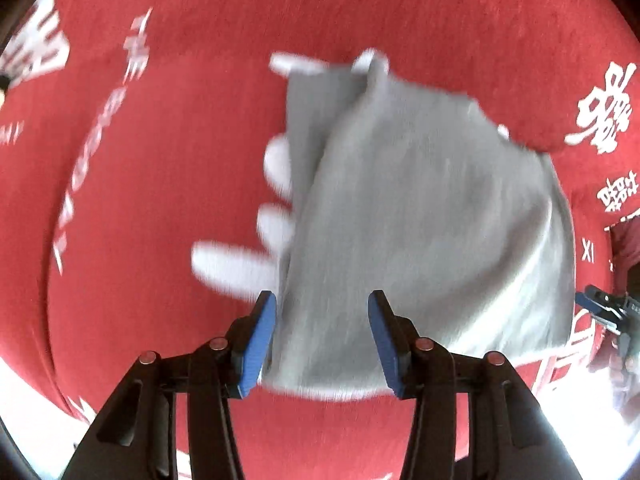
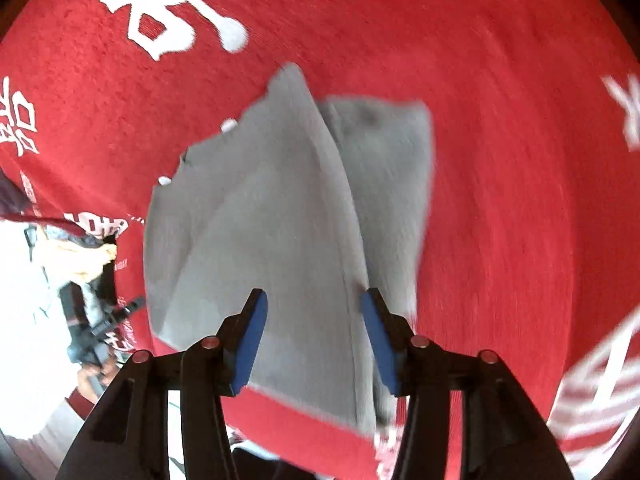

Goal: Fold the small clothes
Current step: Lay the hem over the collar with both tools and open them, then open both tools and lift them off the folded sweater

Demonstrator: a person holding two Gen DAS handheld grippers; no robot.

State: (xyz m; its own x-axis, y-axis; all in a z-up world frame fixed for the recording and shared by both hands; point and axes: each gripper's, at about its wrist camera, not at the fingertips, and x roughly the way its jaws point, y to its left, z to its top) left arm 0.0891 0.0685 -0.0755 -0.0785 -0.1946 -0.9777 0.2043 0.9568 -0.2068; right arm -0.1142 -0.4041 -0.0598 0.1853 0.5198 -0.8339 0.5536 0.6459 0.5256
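A small grey garment (image 1: 420,200) lies folded on a red cloth (image 1: 160,160) printed with white characters. White parts of the garment (image 1: 224,264) stick out from under its left side. My left gripper (image 1: 322,300) hangs open over the garment's near edge, and its blue pads touch no fabric. In the right wrist view the same grey garment (image 2: 260,208) shows one layer lapped over another along a diagonal fold. My right gripper (image 2: 314,296) is open above the garment's near part with nothing pinched. Both views are blurred.
The red cloth (image 2: 520,200) covers the whole surface. Its near edge (image 2: 320,432) runs just below the garment. A hand (image 2: 90,380) holding the other gripper shows at the left of the right wrist view. A bright, washed-out area lies beyond the cloth's edge.
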